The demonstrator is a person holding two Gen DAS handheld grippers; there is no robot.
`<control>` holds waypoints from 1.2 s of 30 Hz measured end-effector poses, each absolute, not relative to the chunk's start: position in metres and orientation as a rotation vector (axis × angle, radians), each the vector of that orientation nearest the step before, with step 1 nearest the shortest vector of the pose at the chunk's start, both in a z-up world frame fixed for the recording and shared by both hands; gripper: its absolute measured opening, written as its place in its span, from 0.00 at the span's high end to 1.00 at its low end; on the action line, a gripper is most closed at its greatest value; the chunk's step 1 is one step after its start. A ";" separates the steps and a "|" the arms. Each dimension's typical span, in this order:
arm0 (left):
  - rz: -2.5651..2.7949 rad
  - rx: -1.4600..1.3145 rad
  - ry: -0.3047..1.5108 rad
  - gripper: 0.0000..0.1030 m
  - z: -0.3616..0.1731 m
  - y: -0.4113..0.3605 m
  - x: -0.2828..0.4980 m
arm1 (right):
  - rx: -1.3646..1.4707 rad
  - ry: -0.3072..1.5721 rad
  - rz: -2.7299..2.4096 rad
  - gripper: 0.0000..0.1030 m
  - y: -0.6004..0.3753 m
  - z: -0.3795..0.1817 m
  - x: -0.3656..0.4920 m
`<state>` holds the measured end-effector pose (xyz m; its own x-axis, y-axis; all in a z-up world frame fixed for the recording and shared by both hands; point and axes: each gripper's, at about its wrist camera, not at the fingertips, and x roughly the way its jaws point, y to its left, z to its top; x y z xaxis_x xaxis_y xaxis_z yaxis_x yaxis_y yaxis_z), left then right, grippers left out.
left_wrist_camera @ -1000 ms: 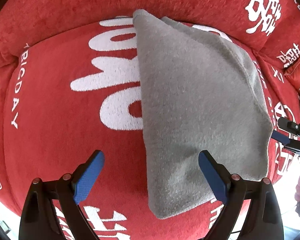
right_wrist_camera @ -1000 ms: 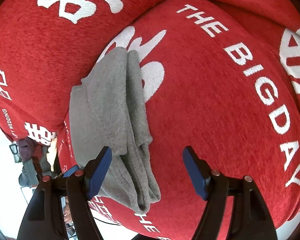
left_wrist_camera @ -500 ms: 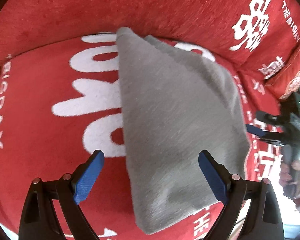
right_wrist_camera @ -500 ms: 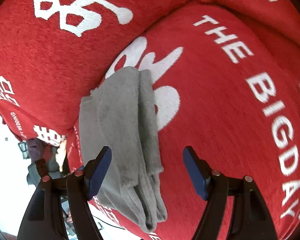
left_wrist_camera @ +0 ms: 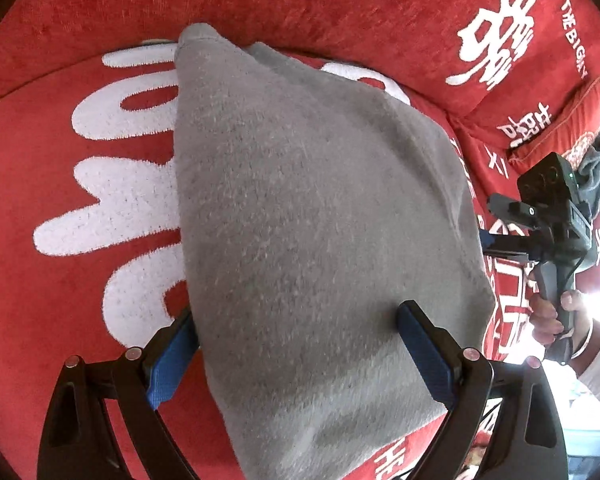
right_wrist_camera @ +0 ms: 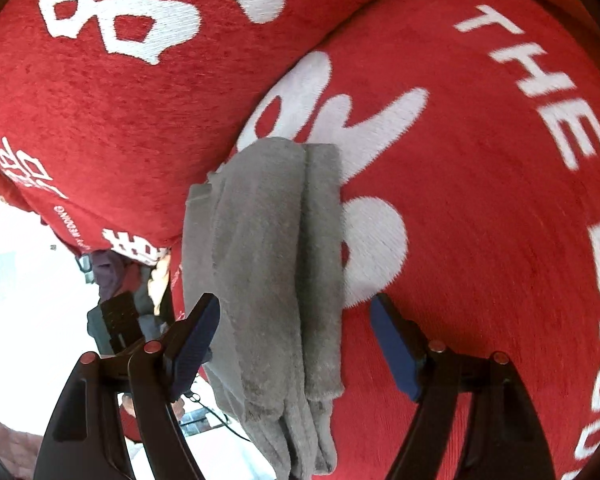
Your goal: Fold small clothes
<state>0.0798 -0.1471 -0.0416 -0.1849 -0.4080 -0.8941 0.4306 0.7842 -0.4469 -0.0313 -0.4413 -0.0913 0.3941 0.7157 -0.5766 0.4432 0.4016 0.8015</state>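
Closer now: fuzzy grey folded cloth

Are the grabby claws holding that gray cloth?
No. Both sets of jaws stand open around the folded gray cloth, which lies on the red sofa; nothing is held.

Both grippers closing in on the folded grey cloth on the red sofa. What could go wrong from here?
1. The grey cloth is stacked in several layers; the open right gripper may pinch only some, so the fold slips apart.
2. The open left gripper straddles the cloth, one finger half under its edge: it could also snag the sofa cover.
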 end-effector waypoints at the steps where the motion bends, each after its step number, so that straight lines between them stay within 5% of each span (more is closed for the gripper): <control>1: -0.745 0.006 1.591 0.07 -0.043 -0.147 0.080 | 1.226 1.234 0.262 0.22 -0.442 -0.093 -0.029; 14: -0.737 -0.006 1.555 0.07 -0.051 -0.156 0.080 | 1.134 1.240 0.440 0.22 -0.412 -0.102 0.018; 16: -0.731 -0.004 1.524 0.20 -0.046 -0.155 0.078 | 1.142 1.252 0.425 0.25 -0.406 -0.103 0.023; 18: -0.747 -0.007 1.493 0.34 -0.037 -0.151 0.076 | 1.139 1.281 0.398 0.52 -0.404 -0.106 0.021; 22: -0.798 -0.050 1.464 0.54 -0.021 -0.138 0.077 | 1.145 1.249 0.371 0.61 -0.408 -0.099 0.011; 36: -0.891 -0.115 1.411 0.55 0.055 -0.076 0.049 | 1.258 1.163 0.430 0.66 -0.365 -0.028 -0.013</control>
<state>0.0494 -0.0761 0.0554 -0.0966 -0.5940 -0.7986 0.4659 0.6821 -0.5637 -0.0134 -0.3653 -0.0278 0.4110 0.7991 -0.4387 0.3212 0.3234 0.8901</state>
